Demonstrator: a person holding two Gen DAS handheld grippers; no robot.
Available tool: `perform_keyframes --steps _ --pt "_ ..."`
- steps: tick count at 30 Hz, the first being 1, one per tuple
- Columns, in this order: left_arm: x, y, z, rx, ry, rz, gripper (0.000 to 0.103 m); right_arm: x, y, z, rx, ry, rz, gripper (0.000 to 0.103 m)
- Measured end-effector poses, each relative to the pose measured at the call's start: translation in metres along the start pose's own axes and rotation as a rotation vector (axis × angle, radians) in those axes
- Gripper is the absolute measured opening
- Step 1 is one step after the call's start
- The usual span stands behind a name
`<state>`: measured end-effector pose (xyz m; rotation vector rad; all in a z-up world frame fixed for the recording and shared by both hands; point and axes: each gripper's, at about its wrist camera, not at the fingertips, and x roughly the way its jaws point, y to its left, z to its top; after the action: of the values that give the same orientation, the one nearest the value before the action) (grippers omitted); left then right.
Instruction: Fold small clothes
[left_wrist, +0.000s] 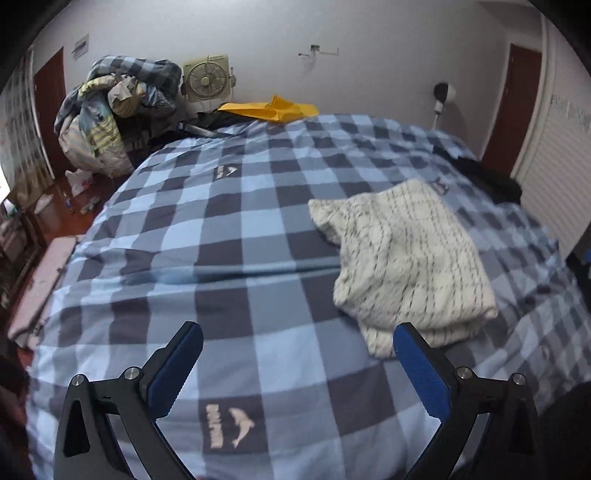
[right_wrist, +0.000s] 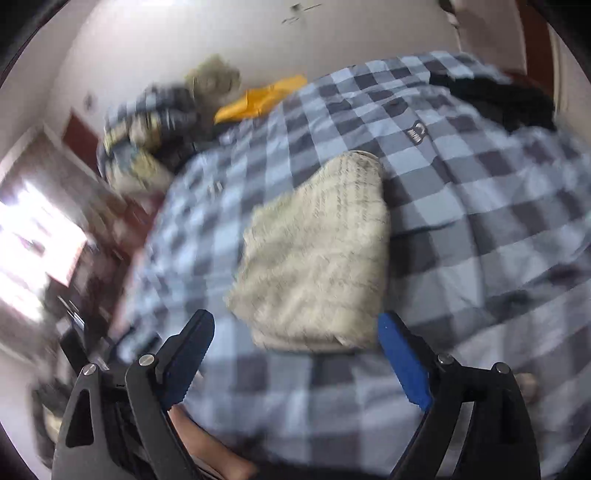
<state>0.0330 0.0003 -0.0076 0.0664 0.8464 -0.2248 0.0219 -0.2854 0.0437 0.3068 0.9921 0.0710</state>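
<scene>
A cream knitted garment (left_wrist: 410, 254) with thin dark lines lies folded on the blue checked bed cover (left_wrist: 221, 229). In the left wrist view it sits right of centre, just beyond the right fingertip. My left gripper (left_wrist: 297, 338) hangs above the cover, open wide, nothing between its blue pads. The right wrist view is blurred; there the folded garment (right_wrist: 314, 251) lies straight ahead. My right gripper (right_wrist: 295, 328) is open above the garment's near edge, holding nothing.
A heap of clothes and bedding (left_wrist: 110, 110) is piled at the far left beside a fan (left_wrist: 207, 77). A yellow cloth (left_wrist: 273, 109) lies at the bed's far end, dark clothing (left_wrist: 487, 177) at its right edge. Floor and a bright window (right_wrist: 33, 251) lie left.
</scene>
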Motion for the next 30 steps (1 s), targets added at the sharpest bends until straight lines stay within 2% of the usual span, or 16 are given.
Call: perform_keyframes --steps 4,6,8,9,10,12,14,16,19,22,25,30 --pt "-0.003 -0.013 -0.004 0.088 0.008 0.030 0.103 0.014 -0.013 -0.024 -0.066 -0.065 -0.070 0.090" --pt "-0.003 -0.019 -0.004 0.105 0.007 0.039 0.103 0.045 -0.022 -0.039 -0.074 -0.034 -0.169 0.090" --pt "-0.003 -0.025 -0.006 0.121 0.003 0.045 0.103 0.055 -0.026 -0.054 -0.085 -0.030 -0.194 0.090" --pt "-0.003 -0.027 -0.006 0.129 0.000 0.048 0.103 0.068 -0.032 -0.064 -0.066 0.008 -0.213 0.090" --pt "-0.003 -0.031 -0.007 0.141 -0.004 0.050 0.103 0.077 -0.033 -0.064 -0.059 0.062 -0.229 0.090" --pt "-0.004 -0.040 -0.007 0.182 -0.015 0.043 0.103 0.083 -0.035 -0.057 -0.066 0.091 -0.225 0.090" --pt "-0.004 -0.045 -0.006 0.203 0.007 -0.012 0.103 0.083 -0.039 -0.049 -0.034 0.074 -0.216 0.090" --pt "-0.008 -0.045 -0.005 0.186 0.017 -0.055 0.103 0.087 -0.039 -0.047 -0.047 0.057 -0.263 0.090" --pt "-0.013 -0.047 -0.005 0.182 -0.001 -0.067 0.103 0.088 -0.032 -0.050 -0.088 0.066 -0.280 0.090" --pt "-0.014 -0.050 -0.005 0.195 -0.009 -0.052 0.103 0.080 -0.019 -0.052 -0.141 0.005 -0.292 0.090" --pt "-0.013 -0.052 -0.005 0.197 -0.002 -0.059 0.103 0.081 -0.006 -0.053 -0.210 -0.032 -0.333 0.090" --pt "-0.008 -0.051 -0.006 0.185 0.029 -0.063 0.103 0.088 0.012 -0.059 -0.320 -0.033 -0.382 0.090"
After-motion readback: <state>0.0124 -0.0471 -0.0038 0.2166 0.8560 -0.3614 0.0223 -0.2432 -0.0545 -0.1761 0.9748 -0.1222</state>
